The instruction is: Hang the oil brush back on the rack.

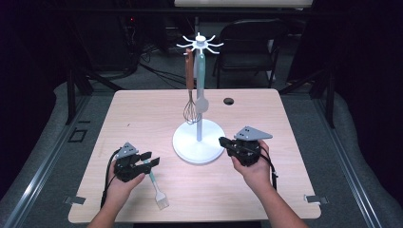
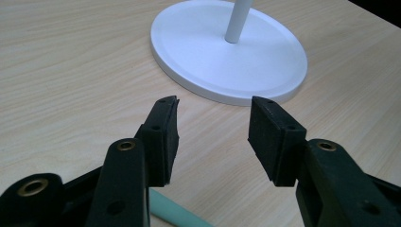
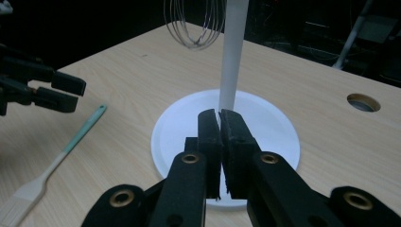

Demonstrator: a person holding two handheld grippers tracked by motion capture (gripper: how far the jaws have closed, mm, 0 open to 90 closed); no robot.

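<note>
A white utensil stand (image 1: 190, 144) rises from a round base at the table's middle. From its top hooks hang a brown-handled whisk (image 1: 190, 110) and a pale teal spatula (image 1: 202, 100). A pastry brush (image 1: 157, 188) with a teal handle lies flat near the front left. My left gripper (image 1: 151, 158) hovers open over the handle's far end, and a bit of that handle (image 2: 176, 215) shows under its jaws. The stand's base (image 2: 227, 56) lies just ahead of it. My right gripper (image 1: 222, 141) is shut on nothing beside the base's right rim, pointing at the pole (image 3: 231, 56).
A round cable hole (image 1: 229, 101) sits in the table's far right part. A dark folding chair (image 1: 252, 42) stands behind the table. In the right gripper view the left gripper (image 3: 71, 92) is at the far left, with the brush (image 3: 61, 153) below it and the whisk wires (image 3: 194, 28) overhead.
</note>
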